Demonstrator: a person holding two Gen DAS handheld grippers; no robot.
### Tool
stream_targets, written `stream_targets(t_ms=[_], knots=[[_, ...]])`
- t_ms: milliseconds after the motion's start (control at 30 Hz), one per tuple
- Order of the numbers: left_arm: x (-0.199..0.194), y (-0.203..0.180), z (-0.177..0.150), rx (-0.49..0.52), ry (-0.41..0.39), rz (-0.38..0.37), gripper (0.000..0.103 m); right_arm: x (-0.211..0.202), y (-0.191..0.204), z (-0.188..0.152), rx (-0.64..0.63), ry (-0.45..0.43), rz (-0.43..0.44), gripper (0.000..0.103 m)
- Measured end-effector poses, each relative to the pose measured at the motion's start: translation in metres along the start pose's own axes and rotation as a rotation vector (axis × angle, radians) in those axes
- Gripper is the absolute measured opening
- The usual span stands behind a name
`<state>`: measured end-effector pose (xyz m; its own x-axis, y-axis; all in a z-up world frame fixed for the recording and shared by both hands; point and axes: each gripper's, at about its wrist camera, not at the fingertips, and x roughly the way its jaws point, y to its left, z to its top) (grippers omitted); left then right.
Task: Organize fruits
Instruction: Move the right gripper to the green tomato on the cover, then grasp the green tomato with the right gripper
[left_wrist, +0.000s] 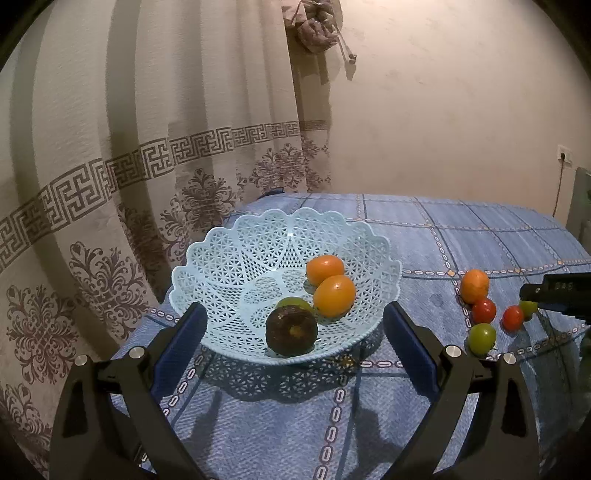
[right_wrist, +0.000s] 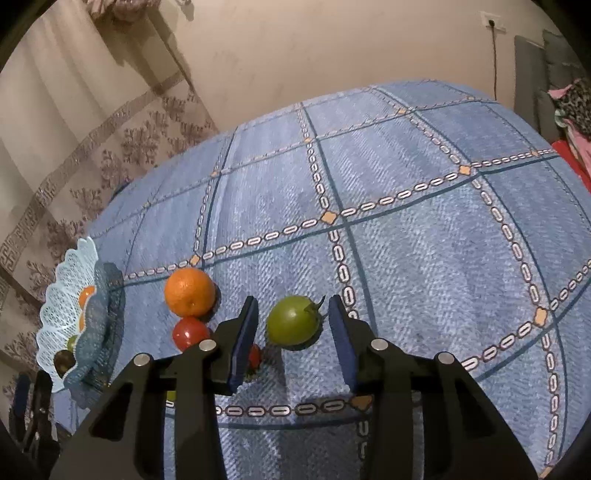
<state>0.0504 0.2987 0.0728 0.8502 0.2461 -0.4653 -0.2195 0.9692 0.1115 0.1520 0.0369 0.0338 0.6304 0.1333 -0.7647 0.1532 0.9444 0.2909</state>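
A pale blue lattice basket (left_wrist: 229, 258) stands on the blue cloth and holds two oranges (left_wrist: 334, 295), a green fruit and a dark brown fruit (left_wrist: 291, 332). My left gripper (left_wrist: 295, 314) is open, one finger on each side of the basket's near rim. To the basket's right lie an orange (right_wrist: 189, 291), two red tomatoes (right_wrist: 190, 333) and a green tomato (left_wrist: 482, 338). My right gripper (right_wrist: 294, 306) is open around another green tomato (right_wrist: 293, 320), which rests on the cloth with small gaps to both pads. One red tomato (right_wrist: 254, 356) is half hidden behind the left finger.
The table has a blue checked cloth (right_wrist: 406, 240) that stretches bare to the right and back. A patterned curtain (left_wrist: 110, 221) hangs close behind the basket, and a plain wall (left_wrist: 443, 129) rises behind the table. Folded clothes (right_wrist: 576, 110) lie at the far right.
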Motion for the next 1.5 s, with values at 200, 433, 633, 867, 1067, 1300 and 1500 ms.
stream_targets(t_ms=[200, 433, 633, 867, 1067, 1300, 1500], knots=[[0.0, -0.003, -0.001, 0.01, 0.004, -0.006, 0.097, 0.009, 0.003, -0.003, -0.039, 0.0, -0.022, 0.031], [0.002, -0.004, -0.002, 0.023, 0.008, -0.005, 0.097, 0.001, 0.008, -0.008, -0.07, -0.021, -0.025, 0.03], [0.0, -0.009, -0.004, 0.042, -0.001, -0.01, 0.097, -0.018, 0.003, -0.011, -0.079, -0.062, -0.025, 0.03], [-0.003, -0.016, -0.004, 0.055, -0.009, -0.028, 0.097, -0.029, -0.011, -0.02, -0.068, -0.073, -0.024, 0.03], [-0.007, -0.027, -0.001, 0.075, 0.003, -0.064, 0.097, -0.036, -0.025, -0.028, -0.053, -0.084, -0.036, 0.03], [-0.011, -0.048, 0.003, 0.097, 0.033, -0.169, 0.096, -0.039, -0.041, -0.03, -0.028, -0.09, -0.024, 0.03], [-0.007, -0.071, 0.001, 0.129, 0.073, -0.241, 0.092, -0.038, -0.047, -0.032, -0.025, -0.085, -0.006, 0.03]])
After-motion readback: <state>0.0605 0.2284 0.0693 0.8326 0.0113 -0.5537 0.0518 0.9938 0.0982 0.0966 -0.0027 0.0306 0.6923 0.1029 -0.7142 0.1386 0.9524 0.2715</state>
